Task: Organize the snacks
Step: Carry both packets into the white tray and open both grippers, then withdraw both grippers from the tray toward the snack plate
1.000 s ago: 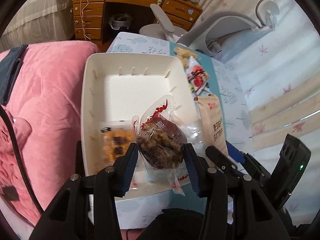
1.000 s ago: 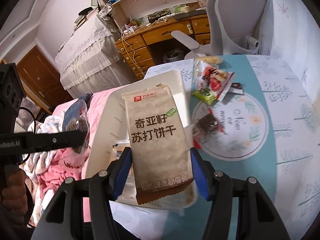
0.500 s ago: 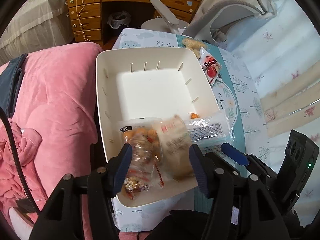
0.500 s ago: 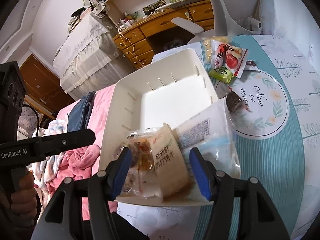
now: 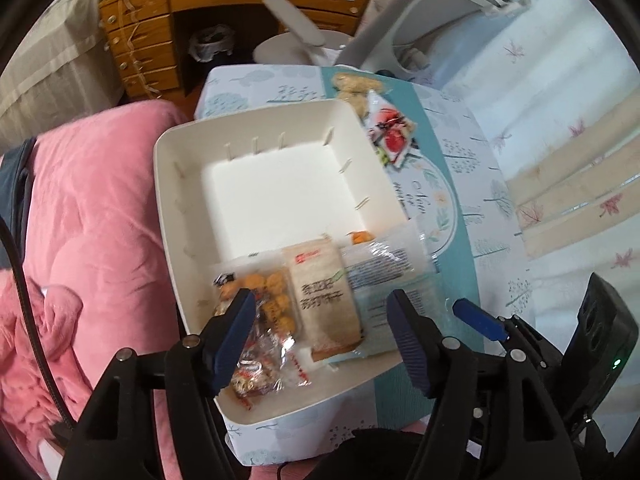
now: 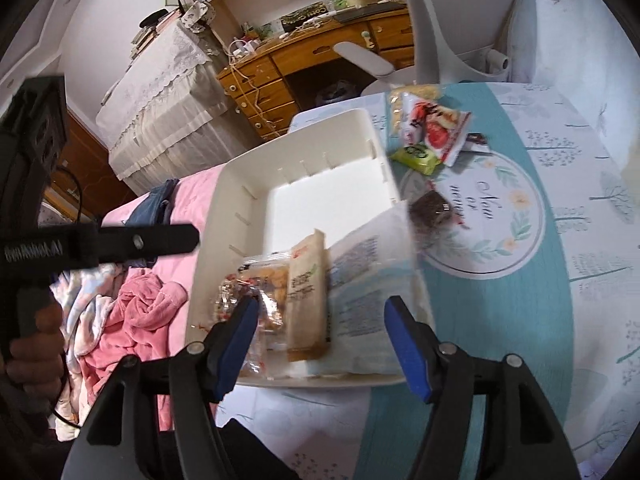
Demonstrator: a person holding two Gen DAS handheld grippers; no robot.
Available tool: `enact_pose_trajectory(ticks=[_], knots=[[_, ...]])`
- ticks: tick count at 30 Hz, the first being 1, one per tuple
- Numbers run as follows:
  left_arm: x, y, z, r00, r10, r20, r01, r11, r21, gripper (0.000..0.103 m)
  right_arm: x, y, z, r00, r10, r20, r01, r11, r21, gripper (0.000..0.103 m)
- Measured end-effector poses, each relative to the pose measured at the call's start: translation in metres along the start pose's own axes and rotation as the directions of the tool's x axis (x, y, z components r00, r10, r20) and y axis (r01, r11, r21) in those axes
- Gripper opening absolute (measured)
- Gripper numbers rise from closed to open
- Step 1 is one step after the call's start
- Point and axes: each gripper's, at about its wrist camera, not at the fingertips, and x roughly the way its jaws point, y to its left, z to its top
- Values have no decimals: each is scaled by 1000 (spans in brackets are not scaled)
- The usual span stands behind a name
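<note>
The white bin (image 5: 176,216) (image 6: 224,200) holds snacks at its near end: a beige cracker pack (image 5: 324,296) (image 6: 306,292), a bag of orange balls (image 5: 272,300), a clear-wrapped brown cake (image 5: 260,368) and a large pale-blue pack (image 5: 384,280) (image 6: 372,280) leaning on the right rim. My left gripper (image 5: 320,336) hovers over them with its jaws opening and nothing pressed between the pads. My right gripper (image 6: 320,340) hangs over the same end, its jaws also opening and holding nothing. On the tablecloth lie a red-white pack (image 6: 436,124), a green pack (image 6: 416,156) and another brown cake (image 6: 432,208).
A pink blanket (image 5: 88,208) lies left of the bin. A grey office chair (image 6: 464,20) and a wooden desk (image 5: 152,32) stand beyond the table. A round printed mat (image 6: 500,224) is right of the bin. A hand (image 6: 32,344) holds the left gripper's handle.
The left gripper let the brown cake go into the bin. The right gripper let the cracker pack go there too. Both pairs of jaws stand wider.
</note>
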Motion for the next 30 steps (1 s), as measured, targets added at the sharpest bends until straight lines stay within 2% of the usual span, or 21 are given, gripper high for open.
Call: enact_pose_trajectory(ticks=[7,12,14,24,30], knots=[[-5,-33,33,1000,8,9,-9,995,101,74,-12,-25,4,999,-51,13,51,998,-22,66],[-1,-48,57,1000,14,-9,-13,994,109,77,-14,-45,14,997,-73,30,74,997,-32,66],[4,-55,68,999,37,-16,-35,994,108,78,-14,-52,17,997,-76,30,78,996,-41,66],[45,-90,119,988,135,-75,-126,985,117,81,2,-78,40,991,-127,46,134,969,-206,66],[75,-108,151,983,142,-112,-129,984,121,91,20,-91,50,991,-122,52,132,942,-309,66]])
